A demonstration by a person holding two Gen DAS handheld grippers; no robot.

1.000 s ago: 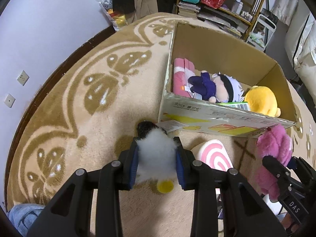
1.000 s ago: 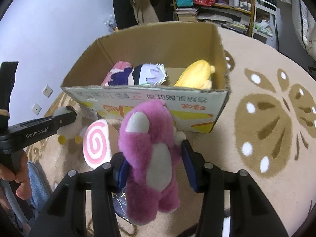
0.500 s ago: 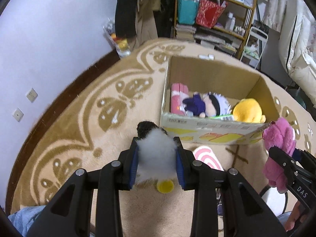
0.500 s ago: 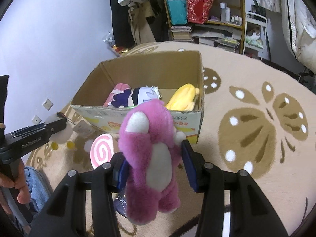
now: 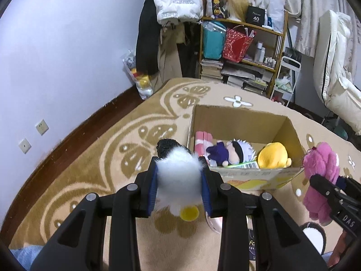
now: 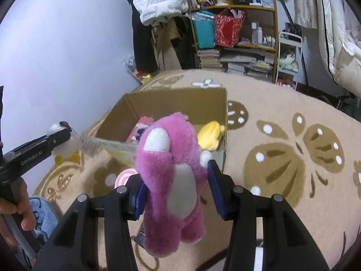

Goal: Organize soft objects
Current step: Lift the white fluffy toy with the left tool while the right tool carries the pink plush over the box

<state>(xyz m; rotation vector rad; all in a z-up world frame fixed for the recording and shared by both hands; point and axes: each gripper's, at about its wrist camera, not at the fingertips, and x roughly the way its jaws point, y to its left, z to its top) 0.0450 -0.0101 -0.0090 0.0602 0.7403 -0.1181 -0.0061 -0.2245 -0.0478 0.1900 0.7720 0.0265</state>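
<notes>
My left gripper [image 5: 178, 189] is shut on a white fluffy plush with a black head and yellow feet [image 5: 177, 180], held in the air in front of the cardboard box [image 5: 239, 122]. My right gripper [image 6: 178, 187] is shut on a pink plush bear [image 6: 173, 169], also held up above the rug before the box [image 6: 180, 99]. The bear also shows in the left wrist view [image 5: 320, 176]. The box holds a pink striped plush [image 5: 203, 140], a purple doll with white hair [image 5: 232, 153] and a yellow plush [image 5: 273, 158].
A pink-and-white swirl plush [image 6: 124, 176] lies on the beige patterned rug [image 6: 282, 135] in front of the box. A cluttered shelf [image 5: 243, 45] and hanging coats stand at the back. A wall runs along the left; a white chair [image 5: 334, 67] stands right.
Both grippers have risen and pulled back from the box with their plush toys still held. The box now looks smaller and lower in both views.
</notes>
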